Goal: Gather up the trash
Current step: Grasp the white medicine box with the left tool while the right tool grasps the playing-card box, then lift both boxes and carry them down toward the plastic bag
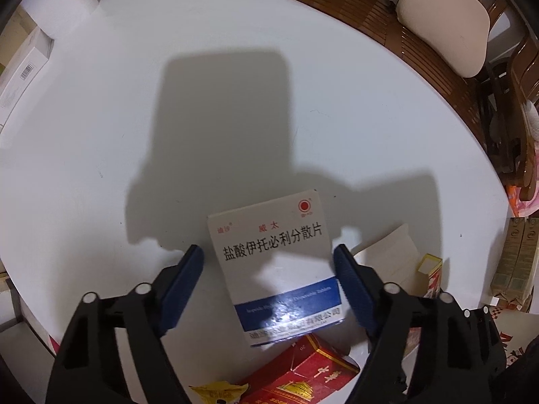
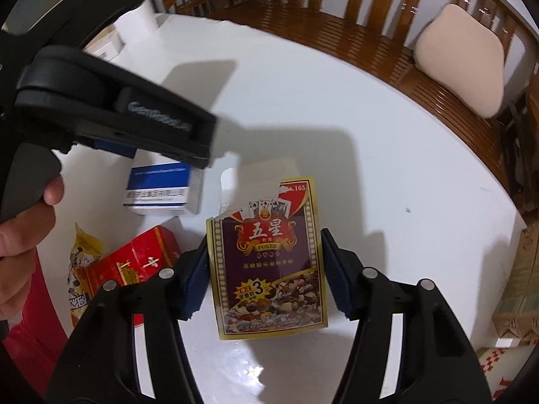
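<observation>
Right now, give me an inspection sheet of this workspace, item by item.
Surface: white table, round edge, shadowed centre.
Job's things: medicine box between left fingers; poker card box between right fingers; red cigarette pack; yellow snack wrapper.
Clutter: white cartons at the far left edge.
Grippers: left gripper open, straddling the medicine box; right gripper open around the card box, contact unclear.
Cables: nothing seen.
Surroundings: wooden bench with beige cushion.

A home: white table [image 1: 101,118], wooden bench [image 2: 387,54], beige cushion [image 2: 461,60].
</observation>
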`<move>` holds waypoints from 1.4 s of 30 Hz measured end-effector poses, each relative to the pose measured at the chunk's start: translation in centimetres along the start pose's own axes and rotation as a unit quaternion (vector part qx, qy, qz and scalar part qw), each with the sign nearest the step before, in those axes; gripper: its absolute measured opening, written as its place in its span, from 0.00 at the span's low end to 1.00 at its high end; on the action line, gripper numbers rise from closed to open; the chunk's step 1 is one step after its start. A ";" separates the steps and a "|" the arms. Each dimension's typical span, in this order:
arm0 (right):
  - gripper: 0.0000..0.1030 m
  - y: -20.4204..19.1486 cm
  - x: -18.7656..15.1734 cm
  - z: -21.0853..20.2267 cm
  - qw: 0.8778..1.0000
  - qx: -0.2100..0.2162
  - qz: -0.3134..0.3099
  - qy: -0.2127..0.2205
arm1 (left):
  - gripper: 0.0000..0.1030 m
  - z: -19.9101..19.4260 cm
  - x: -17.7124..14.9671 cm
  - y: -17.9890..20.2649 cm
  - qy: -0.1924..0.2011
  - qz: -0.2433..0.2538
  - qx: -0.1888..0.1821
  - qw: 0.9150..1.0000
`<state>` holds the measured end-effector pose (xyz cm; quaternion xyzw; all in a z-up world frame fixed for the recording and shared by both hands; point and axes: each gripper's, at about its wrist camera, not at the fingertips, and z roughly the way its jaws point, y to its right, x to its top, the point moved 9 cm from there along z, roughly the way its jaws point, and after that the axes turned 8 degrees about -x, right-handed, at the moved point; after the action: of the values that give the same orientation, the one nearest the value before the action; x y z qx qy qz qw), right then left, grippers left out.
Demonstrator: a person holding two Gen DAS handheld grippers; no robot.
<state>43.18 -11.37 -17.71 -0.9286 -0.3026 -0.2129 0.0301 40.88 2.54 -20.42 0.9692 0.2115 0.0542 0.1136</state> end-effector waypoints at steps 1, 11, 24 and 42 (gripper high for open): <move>0.58 0.3 0.0 -0.1 1.000 0.000 0.006 0.002 | 0.61 -0.1 0.0 0.1 0.001 0.003 0.001 1.000; 0.57 2.0 -1.4 -2.6 0.998 -0.023 0.063 0.021 | 0.61 -0.7 -0.6 0.0 0.002 0.033 -0.046 0.998; 0.57 0.2 -0.8 -12.3 0.990 -0.077 0.070 0.096 | 0.61 -12.3 -3.1 -0.2 0.130 0.147 -0.059 0.979; 0.57 -10.7 -6.8 -28.1 0.973 -0.123 0.072 0.184 | 0.61 -22.8 -17.0 -4.3 0.185 0.289 -0.085 0.935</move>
<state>21.48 -11.59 4.20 -0.8895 -0.1955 -0.4128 -0.0139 20.26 3.69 -0.39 0.9481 -0.0657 0.2812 0.1335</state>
